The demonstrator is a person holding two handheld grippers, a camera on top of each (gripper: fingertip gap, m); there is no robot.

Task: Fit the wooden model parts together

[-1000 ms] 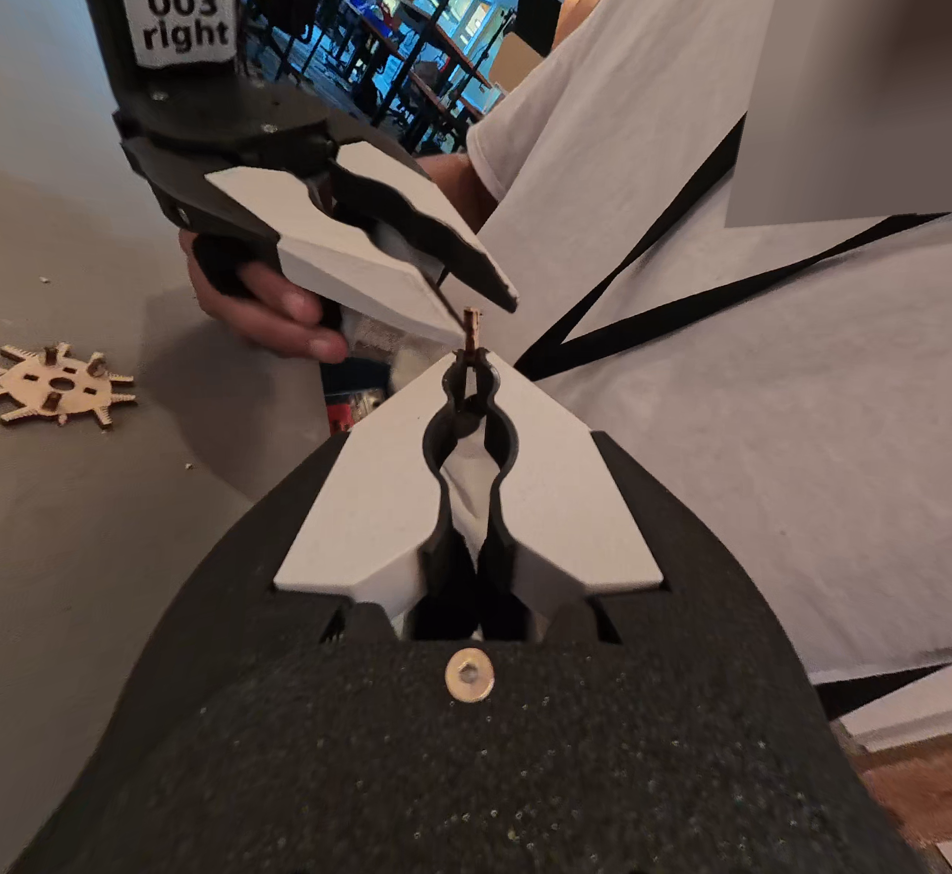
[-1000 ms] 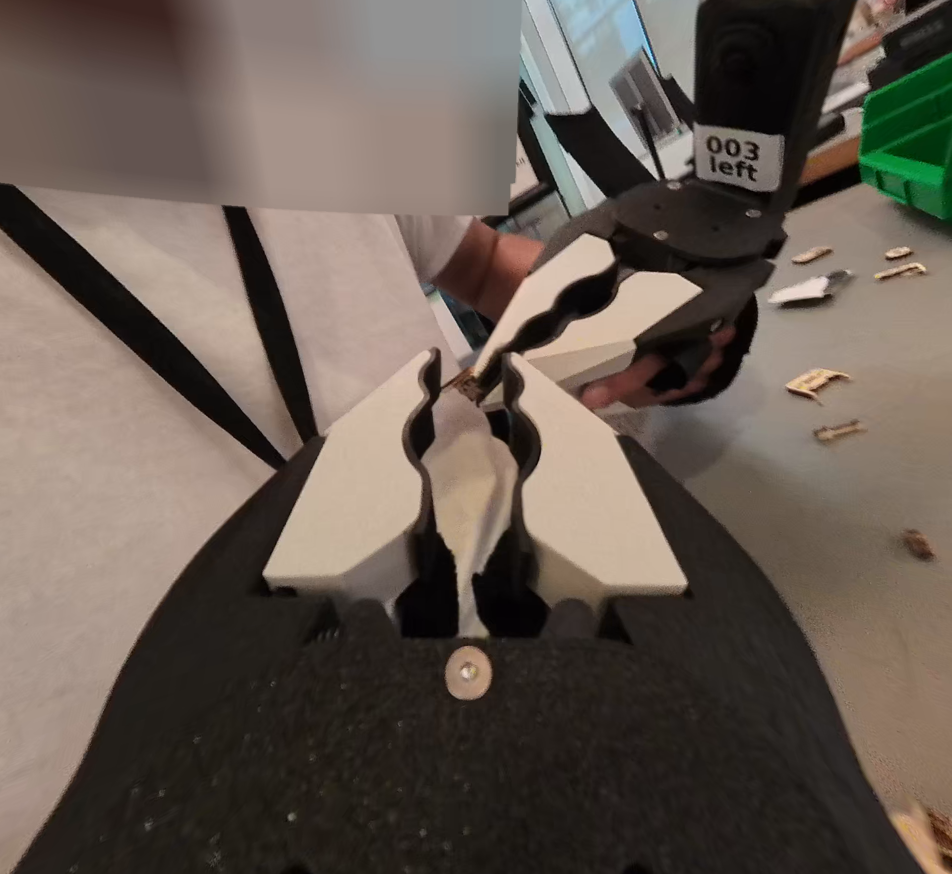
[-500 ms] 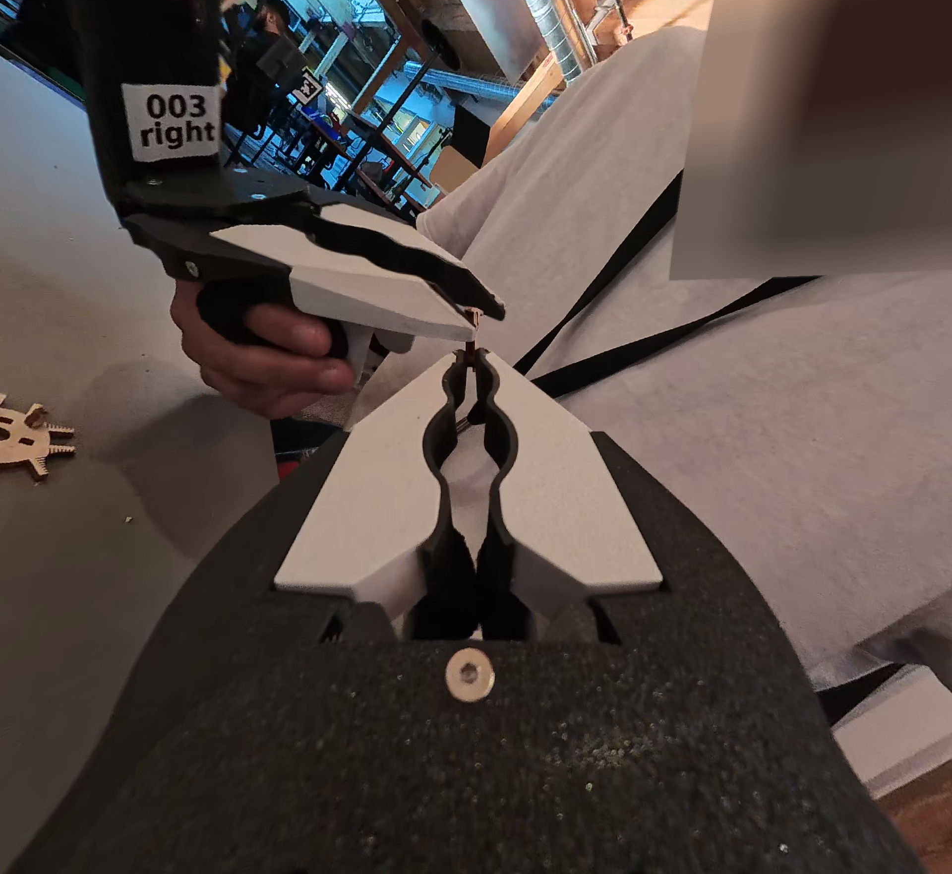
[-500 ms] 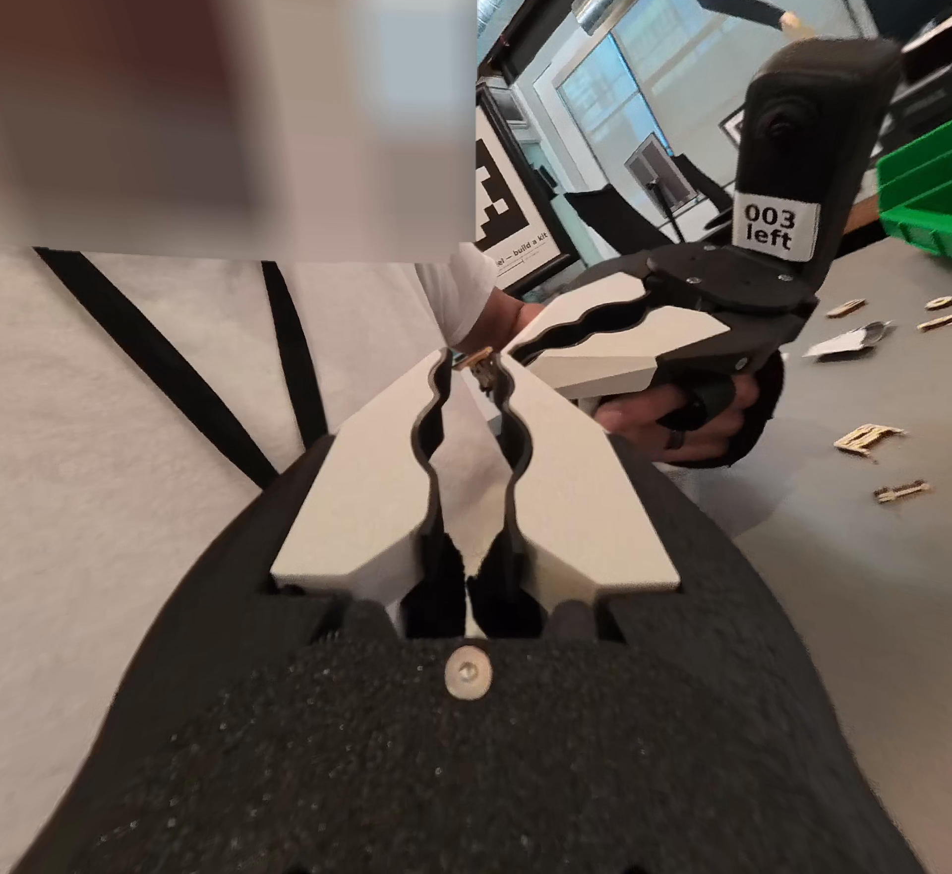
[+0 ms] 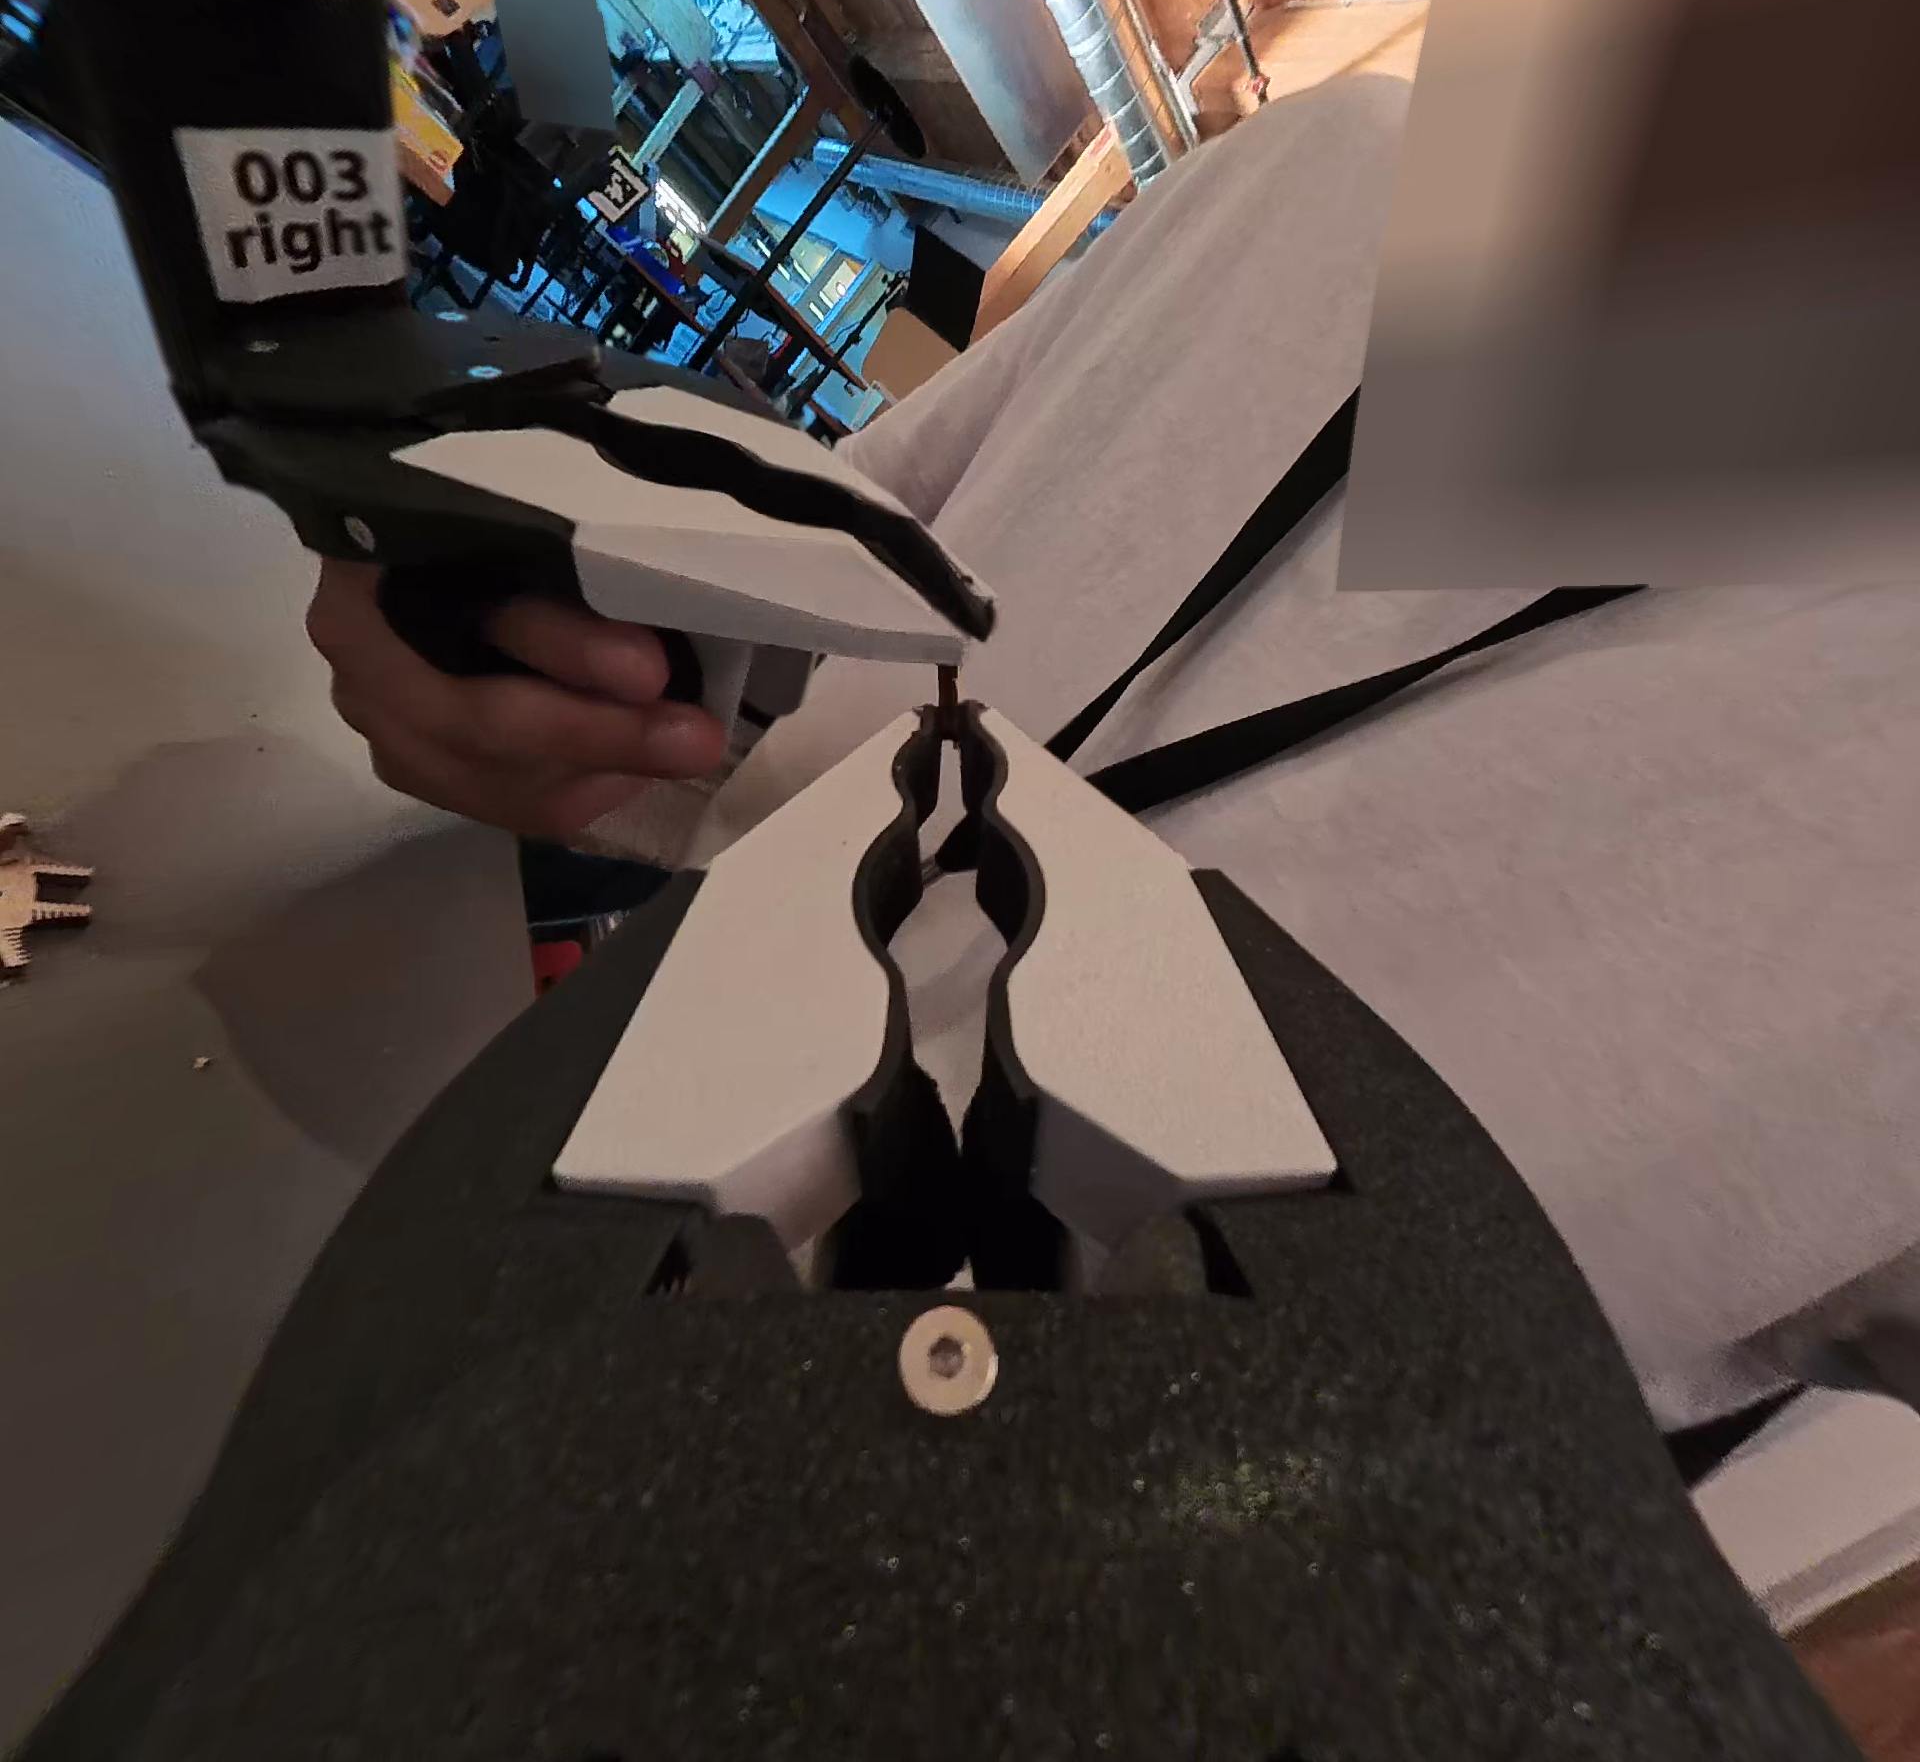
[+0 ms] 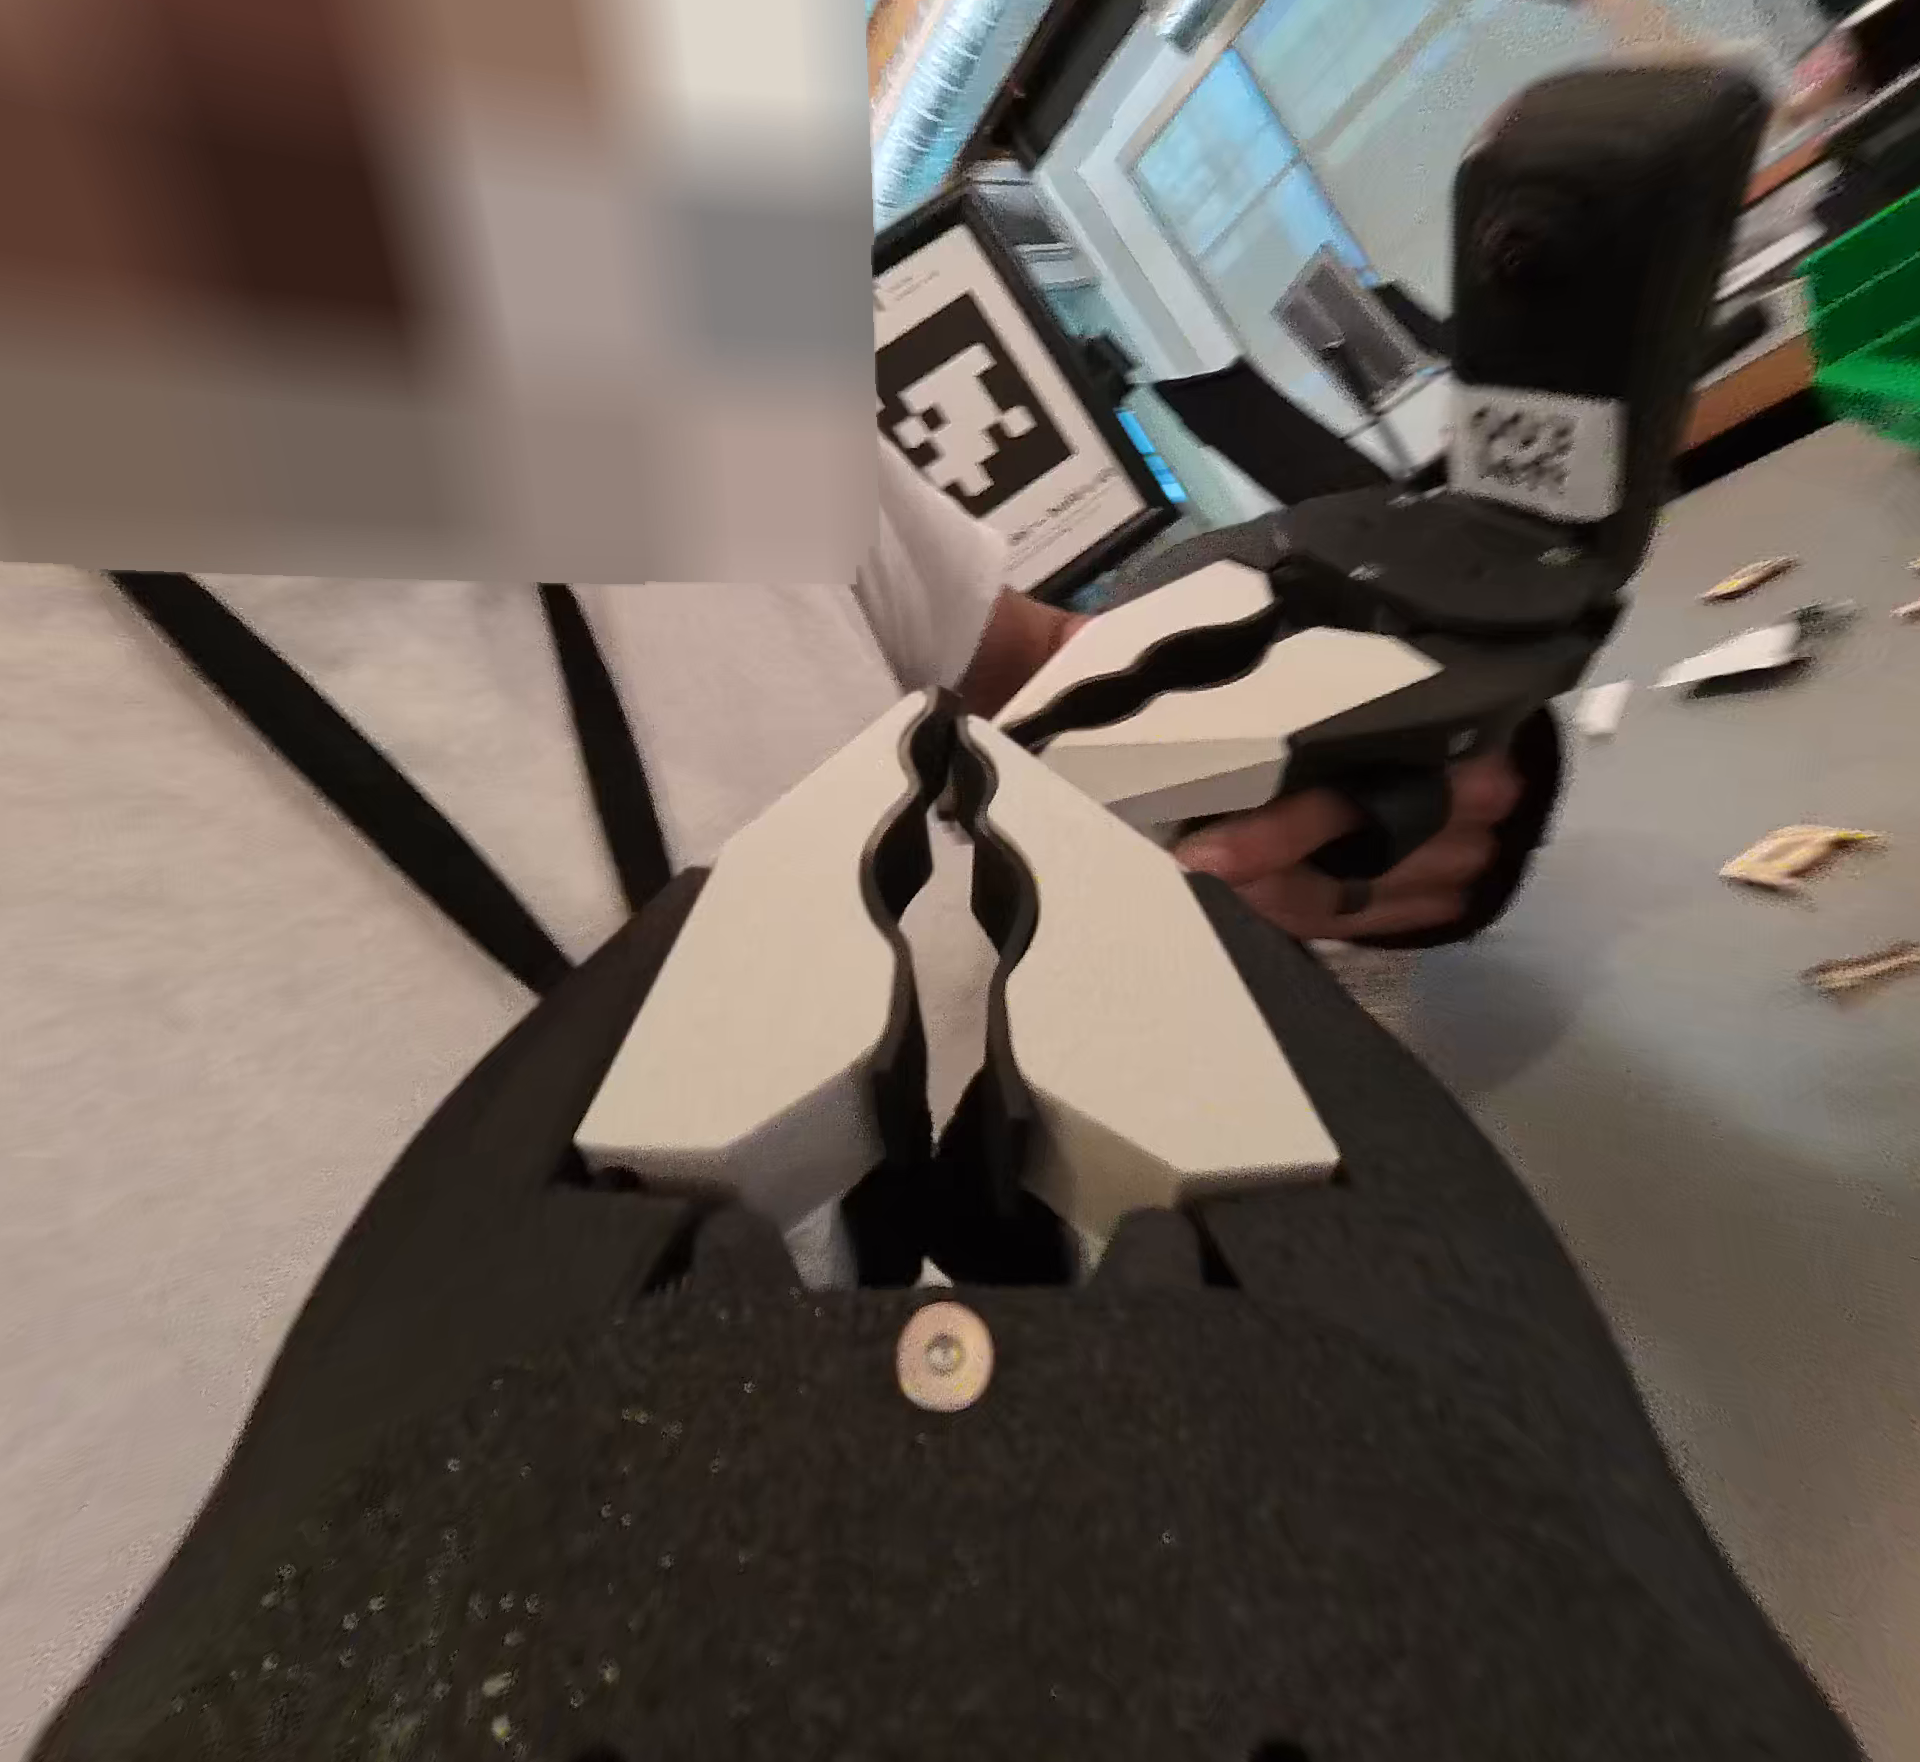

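Small dark-brown wooden peg (image 5: 948, 713) sits upright at the very tip of your left claw (image 5: 945, 731), held up in the air in front of your chest, well off the counter. L claw fingers are pinched together on its lower end; the wavy inner edges leave gaps further back, tips nearly meet. Peg's top end touches or is just under the tip of your right claw (image 5: 961, 619), which comes in from the left of the left wrist view, lying nearly flat above it.

R claw: jaws drawn close, only a thin wavy black slit between the white fingers (image 6: 769, 923). In the right wrist view its tips (image 6: 943, 713) meet around something dark and thin, prob. the same peg, but blur and size stop me confirming. So cannot tell if R claw actually grips it or is just closed beside it.

L claw seen from the right wrist view (image 6: 1013, 730): tips right against R claw tips, your hand (image 6: 1361, 845) wrapped on the handle.

Beyond: your white shirt with black straps (image 5: 1455, 881) fills the background. Grey counter (image 5: 156, 1037) below-left w/ a flat light-wood toothed part (image 5: 31, 891) at the frame edge. On the other side, several small light-wood pieces (image 6: 1787, 852) scattered on the counter, green bin (image 6: 1870, 299) at far edge.
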